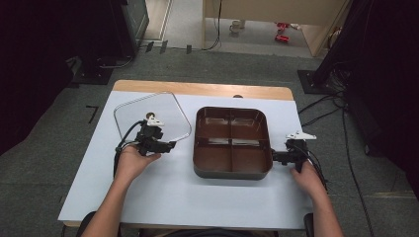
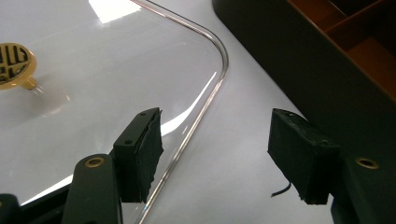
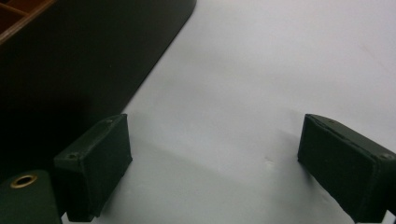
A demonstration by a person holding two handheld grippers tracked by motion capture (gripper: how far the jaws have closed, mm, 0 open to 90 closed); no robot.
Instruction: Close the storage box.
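Lid (image 1: pixel 152 117), clear, lies flat on the surface (image 1: pixel 163 187) left of the divided tray (image 1: pixel 232 142). Left tongs (image 2: pixel 215 154) spread astride its rim; right tongs (image 3: pixel 215 163) spread, empty. Advise a square pinch on the rim before lifting.

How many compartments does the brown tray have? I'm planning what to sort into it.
4. The tray is split by a cross divider: far-left, far-right, near-left and near-right. All look empty; none seems hidden.

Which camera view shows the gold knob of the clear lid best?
The left gripper view: the gold knob is large at its left edge, with its pattern visible. In the high view the left gripper covers the middle of the clear lid.
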